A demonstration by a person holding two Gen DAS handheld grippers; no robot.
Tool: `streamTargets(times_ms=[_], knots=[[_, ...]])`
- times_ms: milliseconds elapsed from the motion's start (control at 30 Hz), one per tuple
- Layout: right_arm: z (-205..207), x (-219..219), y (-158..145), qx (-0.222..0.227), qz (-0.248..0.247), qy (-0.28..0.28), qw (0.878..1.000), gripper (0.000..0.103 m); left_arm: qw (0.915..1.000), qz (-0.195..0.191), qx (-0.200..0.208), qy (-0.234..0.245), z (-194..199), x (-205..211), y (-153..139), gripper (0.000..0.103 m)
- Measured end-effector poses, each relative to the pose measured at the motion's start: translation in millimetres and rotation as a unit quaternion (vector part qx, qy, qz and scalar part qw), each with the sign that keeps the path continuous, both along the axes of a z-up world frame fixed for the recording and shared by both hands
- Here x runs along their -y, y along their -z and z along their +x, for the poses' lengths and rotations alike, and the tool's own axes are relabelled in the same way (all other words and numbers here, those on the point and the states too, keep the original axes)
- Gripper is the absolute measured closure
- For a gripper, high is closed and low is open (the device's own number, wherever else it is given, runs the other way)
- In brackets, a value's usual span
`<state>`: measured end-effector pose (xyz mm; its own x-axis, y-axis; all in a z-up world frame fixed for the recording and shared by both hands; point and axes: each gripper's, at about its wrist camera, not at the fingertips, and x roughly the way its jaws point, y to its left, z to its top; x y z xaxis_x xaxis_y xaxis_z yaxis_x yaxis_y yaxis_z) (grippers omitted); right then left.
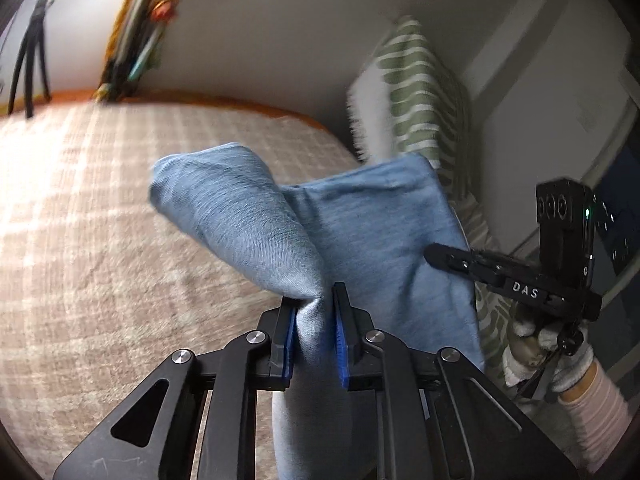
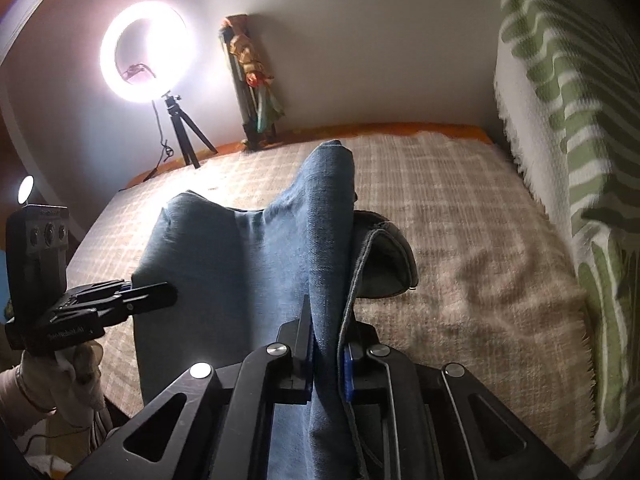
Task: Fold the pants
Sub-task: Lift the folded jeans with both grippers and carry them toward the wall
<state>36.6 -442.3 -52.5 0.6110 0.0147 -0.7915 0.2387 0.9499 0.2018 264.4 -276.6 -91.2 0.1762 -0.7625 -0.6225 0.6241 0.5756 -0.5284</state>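
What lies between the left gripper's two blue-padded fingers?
In the left wrist view, a bunched fold of the blue denim pants fills the gap of the left gripper; nothing else sits there.

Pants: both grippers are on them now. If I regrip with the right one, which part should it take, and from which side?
Probably the stitched edge of the pants hanging just right of the right gripper. That doubled seam looks firmer than the loose folds. Come in from the right, over the plaid blanket, while the left gripper holds its bunch.
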Motion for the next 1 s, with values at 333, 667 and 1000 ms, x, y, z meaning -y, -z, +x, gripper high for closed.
streamTargets(times_ms=[333,667,1000], knots=[[-1.1,51.7,62.6,-0.051,0.052,0.004,0.997,0.048,0.9993,0.026,-0.022,-0.014,12.5,-0.7,25.5,0.089],[-4.9,56.9,92.3,-0.014,0.119,-0.026,0.992,0.028,0.9982,0.042,-0.037,-0.019,17.5,2.8,44.4,0.089],[-2.1,14.9,38.6,-0.005,0.038,-0.033,0.999,0.083,0.9996,0.026,0.011,-0.003,5.9,12.1,11.5,0.089]])
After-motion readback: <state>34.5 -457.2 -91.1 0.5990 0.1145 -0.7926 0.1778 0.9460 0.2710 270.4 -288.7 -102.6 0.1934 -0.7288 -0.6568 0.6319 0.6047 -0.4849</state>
